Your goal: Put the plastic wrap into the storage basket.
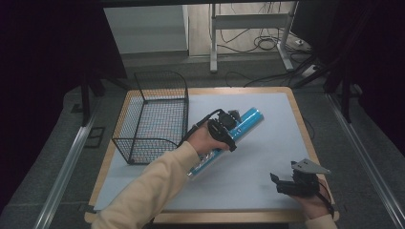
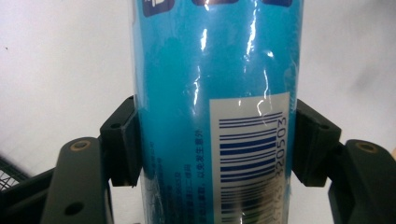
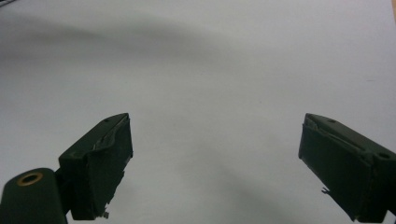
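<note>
Two pads of the left gripper (image 1: 228, 125) clamped on the blue tube (image 1: 229, 138) at mid-frame in the high view, right of the wire basket (image 1: 153, 117); barcode-side up (gripper view) between both pads (image 2: 122, 140); right gripper (image 3: 215, 163) gaping over bare white mat (image 3: 210, 70).

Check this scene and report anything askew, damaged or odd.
Nothing stands out. The left gripper is shut on the blue shrink-wrapped cylinder, whose film is wrinkled but untorn. The black wire basket stands upright. The right gripper is open over the pale mat.
</note>
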{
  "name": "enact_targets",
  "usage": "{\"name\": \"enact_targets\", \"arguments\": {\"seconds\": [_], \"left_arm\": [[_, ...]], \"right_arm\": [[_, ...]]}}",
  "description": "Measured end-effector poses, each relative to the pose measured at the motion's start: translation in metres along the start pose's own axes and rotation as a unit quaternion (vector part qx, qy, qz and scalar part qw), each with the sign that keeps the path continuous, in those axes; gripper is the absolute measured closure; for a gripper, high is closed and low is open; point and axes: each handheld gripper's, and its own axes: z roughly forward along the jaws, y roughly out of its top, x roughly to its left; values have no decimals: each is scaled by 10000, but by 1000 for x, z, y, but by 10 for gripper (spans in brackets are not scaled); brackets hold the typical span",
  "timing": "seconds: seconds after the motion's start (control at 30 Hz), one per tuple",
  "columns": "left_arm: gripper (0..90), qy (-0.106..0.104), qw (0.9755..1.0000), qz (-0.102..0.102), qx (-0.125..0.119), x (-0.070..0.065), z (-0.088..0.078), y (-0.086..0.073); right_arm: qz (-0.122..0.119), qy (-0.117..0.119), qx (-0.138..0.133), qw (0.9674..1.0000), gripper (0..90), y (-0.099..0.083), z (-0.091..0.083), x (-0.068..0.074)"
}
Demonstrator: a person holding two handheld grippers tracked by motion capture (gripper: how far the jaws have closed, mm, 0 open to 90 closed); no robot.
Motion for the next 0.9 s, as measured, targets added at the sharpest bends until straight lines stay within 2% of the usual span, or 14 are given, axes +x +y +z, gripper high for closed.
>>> {"name": "enact_targets", "arguments": {"seconds": [0.23, 0.37, 0.9], "left_arm": [[318, 21, 10000, -46, -47, 4, -1, 2], [318, 91, 9997, -152, -169, 8, -6, 7], [318, 196, 9996, -114, -164, 18, -22, 31]], "right_arm": [[6, 6, 9, 10000, 100, 0, 0, 0], [-1, 12, 22, 10000, 100, 0, 0, 0], [-18, 6, 34, 10000, 100, -1, 1, -1]]}}
